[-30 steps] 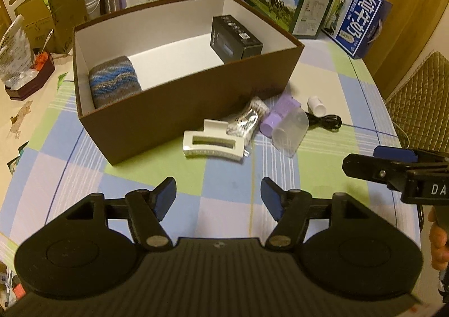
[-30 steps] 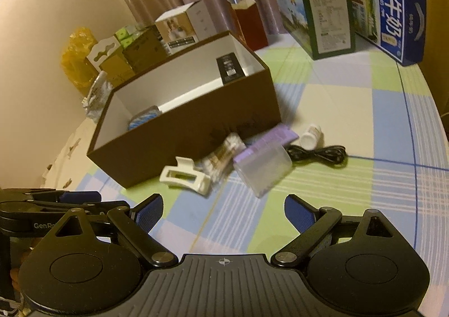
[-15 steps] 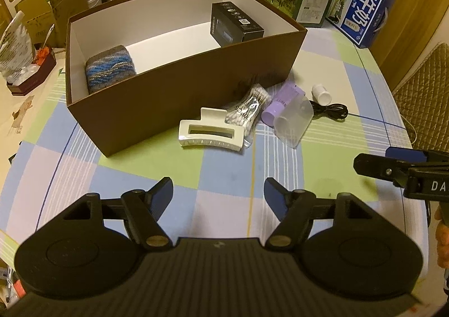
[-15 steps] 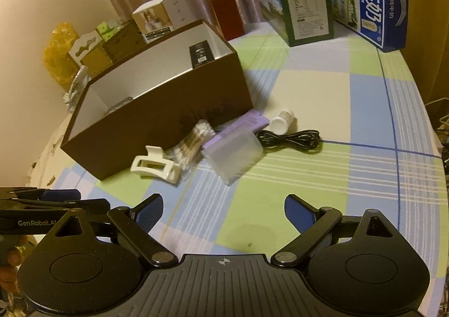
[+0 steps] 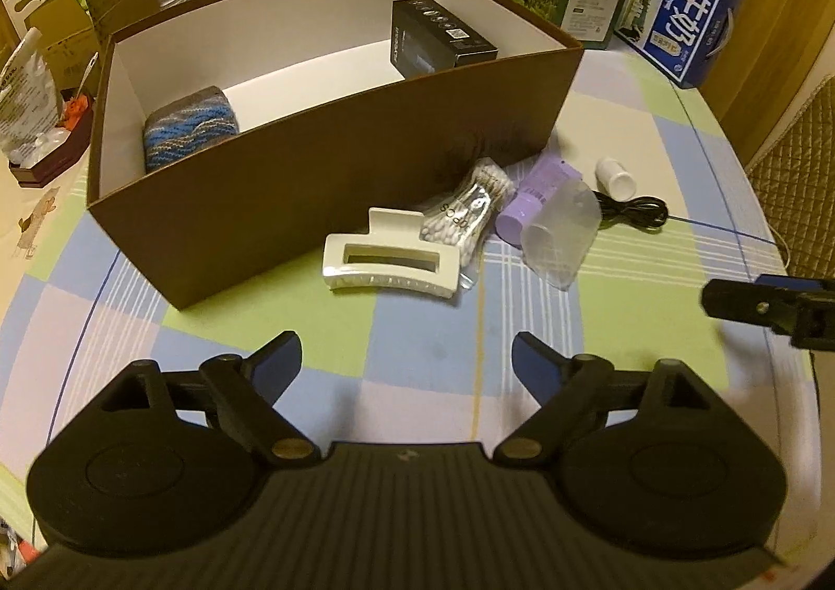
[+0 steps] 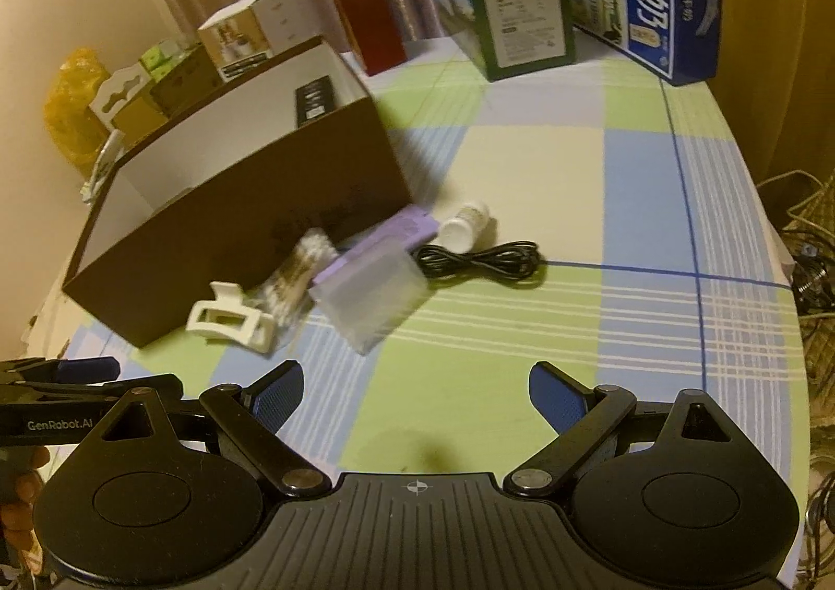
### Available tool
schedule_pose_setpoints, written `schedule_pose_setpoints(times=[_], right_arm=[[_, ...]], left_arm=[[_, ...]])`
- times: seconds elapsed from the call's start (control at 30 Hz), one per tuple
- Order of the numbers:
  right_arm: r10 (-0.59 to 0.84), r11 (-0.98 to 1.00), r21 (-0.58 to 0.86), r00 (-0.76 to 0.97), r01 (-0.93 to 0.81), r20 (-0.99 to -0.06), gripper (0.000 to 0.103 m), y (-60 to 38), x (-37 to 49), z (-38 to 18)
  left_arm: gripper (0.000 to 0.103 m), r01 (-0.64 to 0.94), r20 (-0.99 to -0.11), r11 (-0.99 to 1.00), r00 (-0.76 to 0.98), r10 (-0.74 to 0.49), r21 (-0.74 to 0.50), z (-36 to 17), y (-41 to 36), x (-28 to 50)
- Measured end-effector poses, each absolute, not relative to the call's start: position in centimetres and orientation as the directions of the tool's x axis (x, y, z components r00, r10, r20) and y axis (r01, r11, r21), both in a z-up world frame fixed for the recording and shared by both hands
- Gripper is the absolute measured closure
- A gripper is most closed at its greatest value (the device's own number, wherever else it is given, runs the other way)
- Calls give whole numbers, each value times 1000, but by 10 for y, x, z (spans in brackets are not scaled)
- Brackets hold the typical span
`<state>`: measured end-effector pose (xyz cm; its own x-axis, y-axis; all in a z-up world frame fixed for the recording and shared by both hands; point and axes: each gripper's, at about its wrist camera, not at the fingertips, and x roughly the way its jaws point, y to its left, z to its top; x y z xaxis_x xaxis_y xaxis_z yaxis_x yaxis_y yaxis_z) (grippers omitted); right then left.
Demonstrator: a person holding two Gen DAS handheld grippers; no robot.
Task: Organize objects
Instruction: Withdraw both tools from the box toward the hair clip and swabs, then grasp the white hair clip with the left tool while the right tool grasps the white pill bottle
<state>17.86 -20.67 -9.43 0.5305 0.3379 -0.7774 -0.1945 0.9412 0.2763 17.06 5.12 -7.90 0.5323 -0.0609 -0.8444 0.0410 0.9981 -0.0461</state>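
Both tools, spread and empty, have drawn nearer the brown box (image 5: 334, 183) holding knit roll (image 5: 190, 130) and black carton (image 5: 443, 39).

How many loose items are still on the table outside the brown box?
5, clustered at the box's front right corner: hair clip nearest, cotton swabs beside it, purple bottle farther right, then the white bottle and black cable. Smaller ones may hide underneath.

left gripper (image 5: 407, 355): black matte body, ribbed centre plate, two round discs, triangular cutouts, brass pivot screws, blue pads (image 5: 279, 360) | right gripper (image 6: 416, 389): same build, small crosshair mark on plate, blue pads (image 6: 553, 394) | side of left gripper in right view: white "GenRobot.AI" lettering
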Motion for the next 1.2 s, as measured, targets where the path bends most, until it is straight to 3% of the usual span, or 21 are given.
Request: schedule_pose_setpoints(times=[0.8,0.93,1.2], right_arm=[[300,953,267,541,-142,-786,12,-225,233,-116],[313,950,265,546,-168,-777,12,-219,246,-118],[322,947,250,559,-203,-764,13,-211,274,-126]], left_arm=[[13,38,-847,999,531,-21,-1,-144,52,242],[19,31,-833,999,553,-25,-9,-148,53,245],[19,-17,-826,999,562,36,32,-147,57,236]])
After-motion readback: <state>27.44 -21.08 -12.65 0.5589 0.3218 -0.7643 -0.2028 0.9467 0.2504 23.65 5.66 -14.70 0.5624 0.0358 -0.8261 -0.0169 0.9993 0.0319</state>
